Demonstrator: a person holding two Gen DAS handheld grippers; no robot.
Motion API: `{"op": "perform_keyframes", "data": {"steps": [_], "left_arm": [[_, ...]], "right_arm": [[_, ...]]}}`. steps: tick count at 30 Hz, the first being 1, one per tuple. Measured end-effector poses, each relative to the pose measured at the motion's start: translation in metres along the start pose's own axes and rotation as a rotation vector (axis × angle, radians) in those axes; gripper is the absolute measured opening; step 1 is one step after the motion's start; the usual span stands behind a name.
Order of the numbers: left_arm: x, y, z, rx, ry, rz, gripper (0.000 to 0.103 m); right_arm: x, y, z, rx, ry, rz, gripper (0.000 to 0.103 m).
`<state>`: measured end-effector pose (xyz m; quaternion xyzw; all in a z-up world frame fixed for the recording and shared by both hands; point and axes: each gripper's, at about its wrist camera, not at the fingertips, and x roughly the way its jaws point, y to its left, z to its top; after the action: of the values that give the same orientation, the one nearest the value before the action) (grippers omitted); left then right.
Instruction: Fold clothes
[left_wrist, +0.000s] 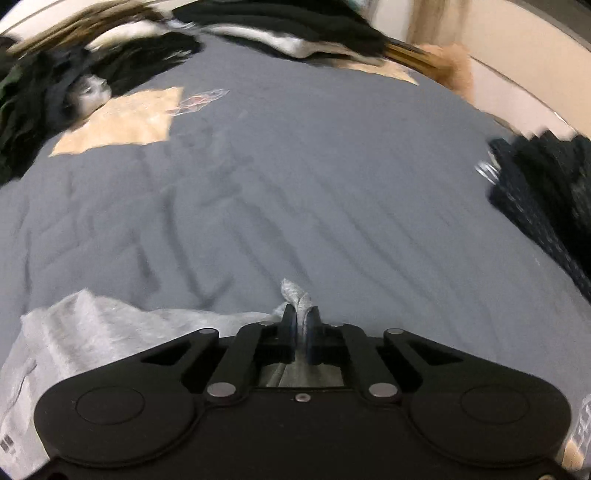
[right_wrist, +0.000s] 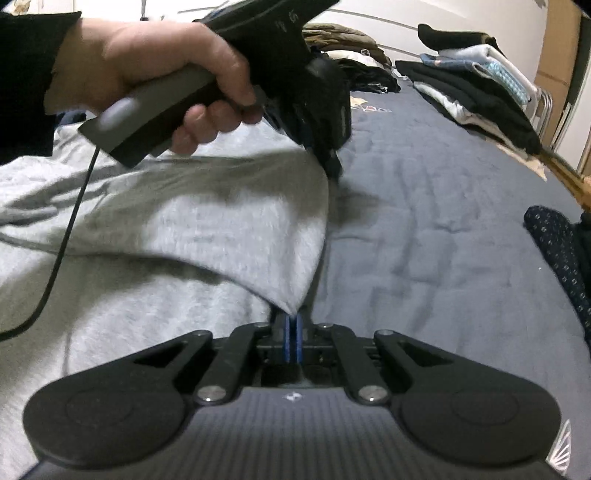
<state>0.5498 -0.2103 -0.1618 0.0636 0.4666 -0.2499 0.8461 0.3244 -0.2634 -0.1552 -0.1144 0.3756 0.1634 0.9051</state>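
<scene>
A light grey garment (right_wrist: 177, 229) lies on the blue-grey bedspread (right_wrist: 424, 229), spread to the left. My right gripper (right_wrist: 293, 320) is shut on its near corner, which lifts off the bed. In the right wrist view a hand holds my left gripper (right_wrist: 332, 166), whose tips pinch the far edge of the same garment. In the left wrist view, my left gripper (left_wrist: 300, 314) is shut on a bunched fold of the grey garment (left_wrist: 92, 325), and a twist of cloth sticks up between its fingers (left_wrist: 287, 321).
Folded dark and pale clothes (right_wrist: 469, 96) are stacked along the bed's far right edge. A dark dotted garment (right_wrist: 557, 243) lies at the right. A heap of black clothes (left_wrist: 40, 99) and a beige cloth (left_wrist: 122, 122) sit at the far left. A cable (right_wrist: 62, 251) hangs from the left gripper's handle.
</scene>
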Motion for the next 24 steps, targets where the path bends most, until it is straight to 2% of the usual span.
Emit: {"op": "perform_keyframes", "data": {"steps": [2,3,4,6,9,12,14,19,21,24], "left_arm": [[0.002,0.004,0.0,-0.028,0.007,-0.016,0.008],[-0.003,0.005,0.0,-0.041,-0.011,-0.016,0.014],[-0.012,0.006,-0.002,-0.059,-0.031,-0.024,0.028],[-0.036,0.008,-0.004,-0.053,-0.086,-0.075,0.049],[-0.087,0.01,-0.01,0.018,-0.172,-0.045,0.05],[-0.15,0.028,-0.036,0.039,-0.268,-0.006,0.051],[-0.192,0.047,-0.065,0.057,-0.292,0.049,0.052],[-0.266,0.096,-0.15,0.124,-0.223,0.206,0.054],[-0.288,0.118,-0.185,0.088,-0.195,0.256,0.054],[-0.307,0.145,-0.232,-0.02,-0.166,0.297,0.054]], "right_arm": [[0.001,-0.001,-0.001,-0.013,0.011,0.0,0.0],[0.0,-0.003,0.0,-0.008,0.017,0.008,0.0],[-0.001,-0.005,0.002,0.001,0.024,0.019,0.0],[-0.003,-0.01,0.006,0.022,0.046,0.046,0.004],[-0.018,-0.021,0.013,0.042,0.053,0.061,0.005],[-0.033,-0.029,0.022,0.072,-0.005,0.025,0.01],[-0.042,-0.031,0.028,0.09,-0.051,0.009,0.018],[-0.05,-0.028,0.04,0.134,-0.125,0.016,0.03],[-0.053,-0.025,0.045,0.154,-0.159,0.025,0.034],[-0.058,-0.013,0.051,0.195,-0.191,0.075,0.037]]}}
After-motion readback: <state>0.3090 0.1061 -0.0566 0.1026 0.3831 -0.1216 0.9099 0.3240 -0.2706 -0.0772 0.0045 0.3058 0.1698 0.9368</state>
